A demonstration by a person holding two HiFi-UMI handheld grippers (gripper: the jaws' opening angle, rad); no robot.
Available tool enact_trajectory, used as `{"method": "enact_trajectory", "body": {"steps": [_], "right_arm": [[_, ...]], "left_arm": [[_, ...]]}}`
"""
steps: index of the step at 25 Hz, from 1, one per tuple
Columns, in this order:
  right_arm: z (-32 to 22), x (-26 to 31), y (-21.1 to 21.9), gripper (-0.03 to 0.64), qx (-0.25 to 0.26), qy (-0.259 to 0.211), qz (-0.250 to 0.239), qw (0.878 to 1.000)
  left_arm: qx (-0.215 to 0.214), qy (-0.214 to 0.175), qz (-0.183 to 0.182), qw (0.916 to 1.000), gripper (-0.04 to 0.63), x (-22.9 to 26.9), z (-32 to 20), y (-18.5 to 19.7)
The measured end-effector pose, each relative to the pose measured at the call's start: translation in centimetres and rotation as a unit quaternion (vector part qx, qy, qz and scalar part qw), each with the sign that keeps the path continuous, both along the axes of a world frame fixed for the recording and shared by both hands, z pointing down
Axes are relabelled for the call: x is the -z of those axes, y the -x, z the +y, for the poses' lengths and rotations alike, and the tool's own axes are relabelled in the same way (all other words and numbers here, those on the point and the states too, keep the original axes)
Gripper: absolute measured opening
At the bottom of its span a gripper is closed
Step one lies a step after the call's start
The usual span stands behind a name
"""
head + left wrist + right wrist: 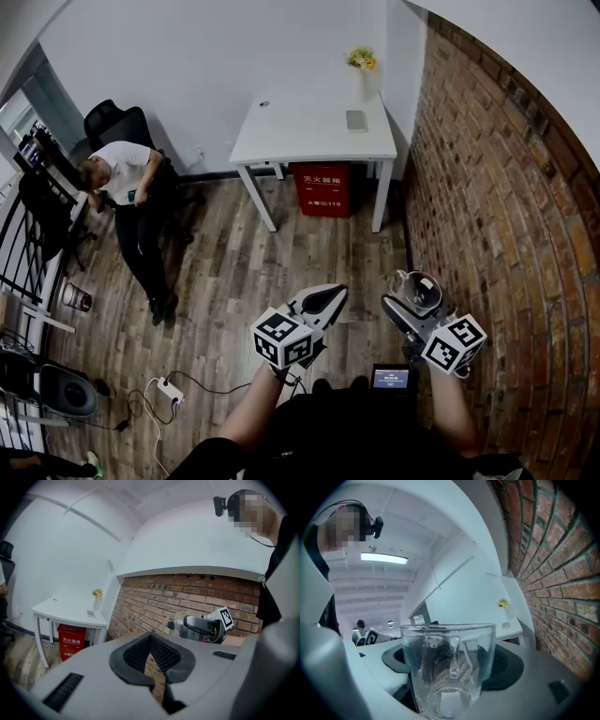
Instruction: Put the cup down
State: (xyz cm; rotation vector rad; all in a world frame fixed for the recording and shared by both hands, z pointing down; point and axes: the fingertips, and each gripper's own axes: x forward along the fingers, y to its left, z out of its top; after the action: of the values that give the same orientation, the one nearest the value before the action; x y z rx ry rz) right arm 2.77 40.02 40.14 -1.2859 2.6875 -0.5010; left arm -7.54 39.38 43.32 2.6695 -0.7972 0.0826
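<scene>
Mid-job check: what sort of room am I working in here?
Probably an office or small studio: a white desk stands against the wall, a person sits by a black office chair, and a power strip lies on the wood floor.

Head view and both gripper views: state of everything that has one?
cup: upright, looks empty, held in the air by the right gripper
right gripper: shut on the cup
left gripper: shut, nothing in it
vase: upright on the table, flowers in it
red box: on the floor under the table
</scene>
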Motion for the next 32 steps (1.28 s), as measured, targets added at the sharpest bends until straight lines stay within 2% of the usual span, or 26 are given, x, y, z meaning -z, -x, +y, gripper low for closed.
{"method": "enact_trajectory", "body": {"steps": [5,12,21,28,32], "right_arm": [[-0.2,-0.5,-0.5,0.417,0.007,0.008,-0.013,1.000],[-1.3,-1.0,-2.6,0.417,0.015,0.011,-0.027,0.999],[-3.2,-1.8,-4.4,0.417,0.033,0.008,-0.022,0.999],[-6.9,-2.4,-4.9,0.417,0.020,0.016,-0.017,1.000],[-11.1,-2.7,-5.3,0.417,0.000,0.025,-0.013,1.000]], "left_arm": [[0.002,0.016,0.018,0.9997,0.008,-0.1,-0.3,-0.8],[0.012,0.014,0.014,0.9997,0.008,-0.1,-0.9,-2.8],[0.028,0.021,0.012,0.9993,0.008,-1.1,-2.3,-4.4],[0.036,0.018,0.010,0.9991,0.008,-1.2,-7.3,-3.3],[0.027,0.019,0.015,0.9994,0.008,-1.6,-12.0,-3.4]]}}
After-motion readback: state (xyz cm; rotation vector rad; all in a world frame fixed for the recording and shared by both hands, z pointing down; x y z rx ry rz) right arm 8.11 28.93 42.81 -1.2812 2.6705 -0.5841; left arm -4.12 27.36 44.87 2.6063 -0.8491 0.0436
